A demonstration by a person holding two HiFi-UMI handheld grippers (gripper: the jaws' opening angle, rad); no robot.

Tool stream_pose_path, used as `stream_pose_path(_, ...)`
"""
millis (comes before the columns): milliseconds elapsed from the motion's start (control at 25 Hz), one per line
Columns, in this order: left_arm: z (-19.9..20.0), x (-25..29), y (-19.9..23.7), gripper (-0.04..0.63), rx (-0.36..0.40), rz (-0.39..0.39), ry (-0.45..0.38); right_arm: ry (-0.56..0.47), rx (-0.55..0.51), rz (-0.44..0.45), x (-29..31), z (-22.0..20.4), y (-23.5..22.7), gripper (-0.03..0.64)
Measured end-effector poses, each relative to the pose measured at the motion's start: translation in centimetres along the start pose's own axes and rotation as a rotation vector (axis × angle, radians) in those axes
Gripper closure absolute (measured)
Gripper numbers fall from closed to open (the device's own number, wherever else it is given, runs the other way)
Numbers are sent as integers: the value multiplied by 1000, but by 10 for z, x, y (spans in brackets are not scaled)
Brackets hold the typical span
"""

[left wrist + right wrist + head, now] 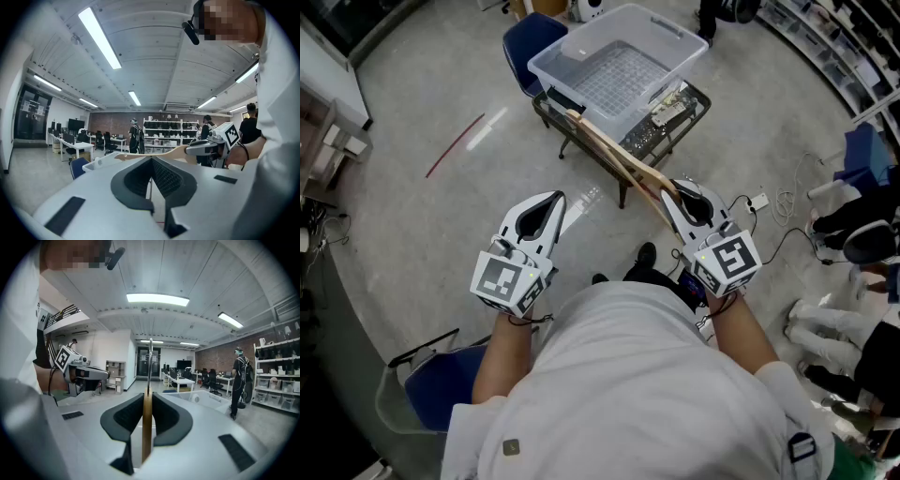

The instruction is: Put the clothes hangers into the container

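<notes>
- One wooden hanger [617,157] shows in the head view, clamped at its near end by the right gripper [672,190]. It slants forward, and its far tip is at the near rim of the clear container [581,42] on the low table [689,117]. I cannot tell whether a second hanger lies against it. The left gripper [555,199] hangs to the side over the floor, carrying nothing.
- Left gripper view: its jaws stand together with nothing between them. The hanger [173,151] crosses in front, held out from the right gripper [206,149]. This hand could steady the free end if it swings.
- Right gripper view: the jaws are narrow, pressed on the edge-on wood [147,427], with the hook [150,359] upright above. The container [206,397] lies ahead and slightly right.
- Doing it well, in my judgement, means carrying the far tip fully over the rim. Lower the hanger flat inside, and let go only once it is low, so the hook does not catch the wall.
</notes>
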State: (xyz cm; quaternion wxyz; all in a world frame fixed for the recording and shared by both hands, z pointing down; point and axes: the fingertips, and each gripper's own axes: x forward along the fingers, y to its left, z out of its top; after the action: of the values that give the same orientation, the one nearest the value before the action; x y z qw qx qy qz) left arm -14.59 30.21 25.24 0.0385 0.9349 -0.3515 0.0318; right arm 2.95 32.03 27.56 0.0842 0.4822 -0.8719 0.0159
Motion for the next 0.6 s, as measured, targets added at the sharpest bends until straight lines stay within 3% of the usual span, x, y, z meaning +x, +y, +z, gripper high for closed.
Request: stream_pose_path(600, -3, 39, -5, 578, -10, 22, 42, 4, 21, 30, 6, -8, -40, 554)
